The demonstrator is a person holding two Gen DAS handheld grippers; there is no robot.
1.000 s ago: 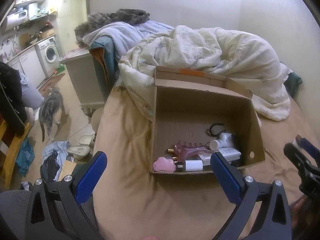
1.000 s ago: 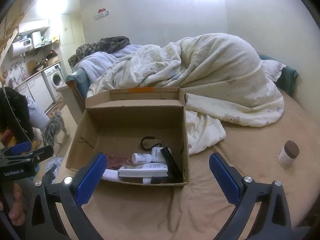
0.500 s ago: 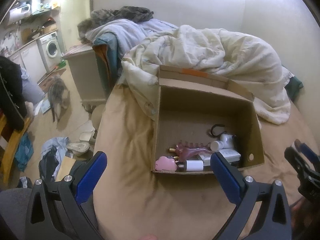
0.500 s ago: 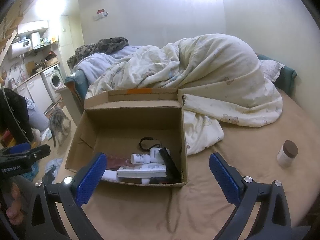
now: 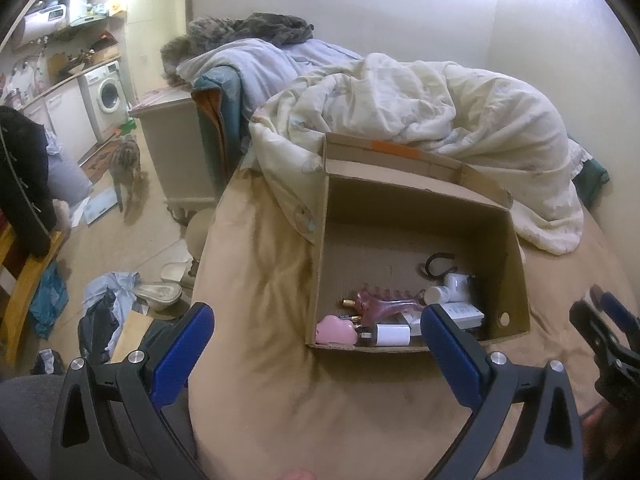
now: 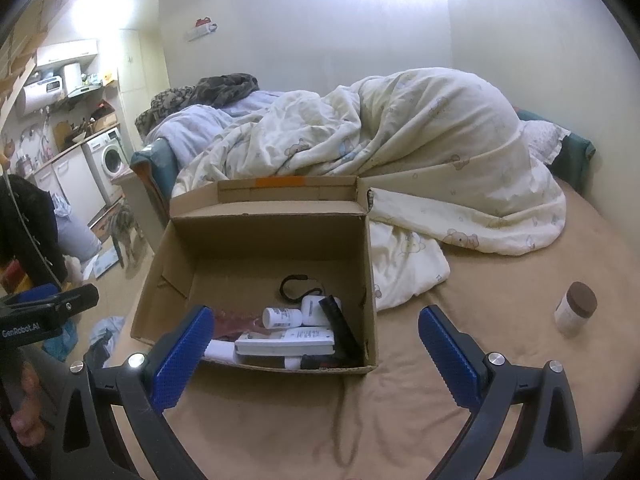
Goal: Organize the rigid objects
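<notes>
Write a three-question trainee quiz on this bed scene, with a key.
1. True or false: the brown-lidded jar already lies inside the cardboard box.
2. Multiple choice: the pink cloud-shaped item sits in which part of the box, seen from the left wrist view? A) near left corner B) far right corner C) outside on the sheet
3. Fill in: both the left gripper and the right gripper are ____ and hold nothing.

Key:
1. False; it stands on the tan sheet, to the right of the box.
2. A
3. open
</notes>
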